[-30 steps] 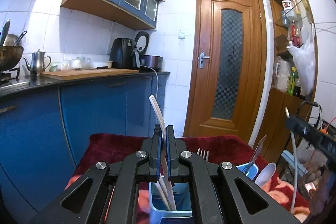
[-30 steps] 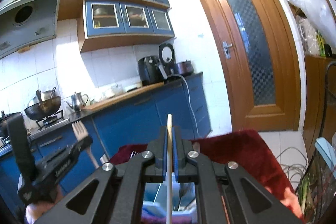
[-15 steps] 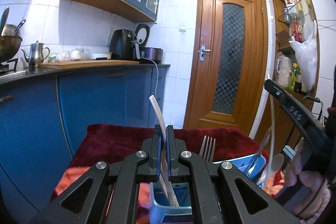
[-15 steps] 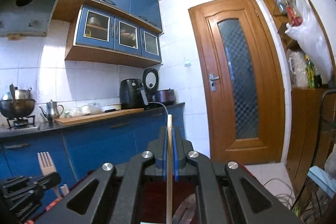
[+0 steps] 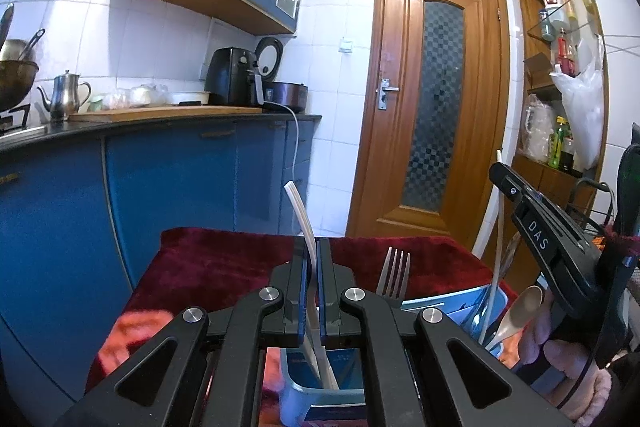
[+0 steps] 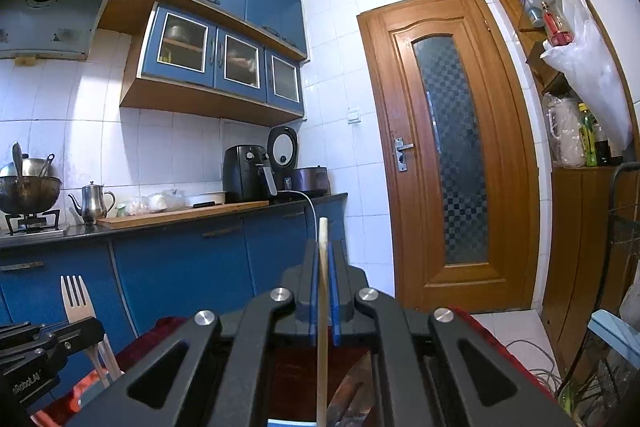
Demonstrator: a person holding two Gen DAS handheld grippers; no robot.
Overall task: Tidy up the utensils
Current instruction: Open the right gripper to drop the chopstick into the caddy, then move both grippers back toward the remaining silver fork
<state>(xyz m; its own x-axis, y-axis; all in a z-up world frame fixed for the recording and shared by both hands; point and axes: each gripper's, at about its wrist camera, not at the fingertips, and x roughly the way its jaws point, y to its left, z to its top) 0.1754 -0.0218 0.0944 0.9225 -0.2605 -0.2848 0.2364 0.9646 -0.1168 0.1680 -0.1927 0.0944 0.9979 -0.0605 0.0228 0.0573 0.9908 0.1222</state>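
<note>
Left claw [image 5: 311, 259] clamped on a pale flat utensil handle [image 5: 298, 211], lower end reaching down into the near compartment of the blue caddy [image 5: 296, 393]. Right claw [image 6: 323, 269] clamped on a thin pale stick [image 6: 322, 307], probably a chopstick, standing upright over the caddy's far side, seen from the left wrist at the right edge with a hand [image 5: 568, 375] behind it. Caddy set on a dark red cloth [image 5: 224, 251]; metal fork [image 5: 394, 277] upright in it, light spoon [image 5: 520, 311] leaning out at the right.

Risks as judged from here:
- Stick gripped near mid-length, so free to pivot between the pads; a tilt on release could drop it outside the compartment or against the spoon
- Two claws close over one small caddy; a sideways nudge likely to knock the fork or tip the caddy on the soft cloth
- Pale handle released too high could lean out and fall
</note>
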